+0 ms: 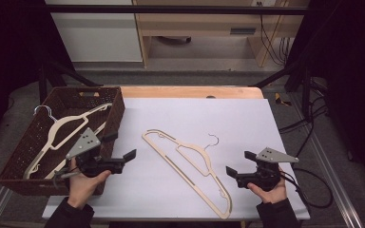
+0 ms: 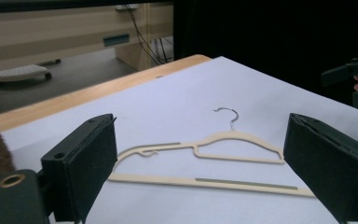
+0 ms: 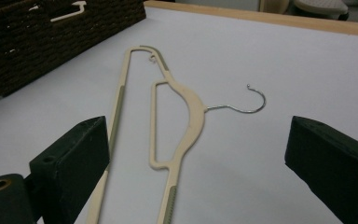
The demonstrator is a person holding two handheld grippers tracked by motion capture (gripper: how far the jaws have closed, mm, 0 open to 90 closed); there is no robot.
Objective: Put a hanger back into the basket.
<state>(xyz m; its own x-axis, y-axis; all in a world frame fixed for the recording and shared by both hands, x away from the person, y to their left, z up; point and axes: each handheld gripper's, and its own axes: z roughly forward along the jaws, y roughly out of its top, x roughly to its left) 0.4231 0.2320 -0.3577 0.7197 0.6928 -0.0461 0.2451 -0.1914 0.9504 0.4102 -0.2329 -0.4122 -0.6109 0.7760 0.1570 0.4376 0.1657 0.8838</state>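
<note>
Lying flat at frame centre on white table sheet (image 1: 247, 118): beige hanger (image 1: 197, 164). Left gripper (image 1: 123, 147) and right gripper (image 1: 240, 164) gaping wide, holding nothing. Standing at left edge: wicker basket (image 1: 116, 111).

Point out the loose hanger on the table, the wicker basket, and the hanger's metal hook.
loose hanger (image 1: 190, 151), high view, on the cream neck below the hook.
wicker basket (image 1: 115, 114), high view, on its right wall.
metal hook (image 3: 256, 106), right gripper view, on the wire curve.

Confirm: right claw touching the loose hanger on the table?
Apart. The right gripper view shows the right claw open, jaws hovering either side of the hanger; the high view shows white table between them.
</note>
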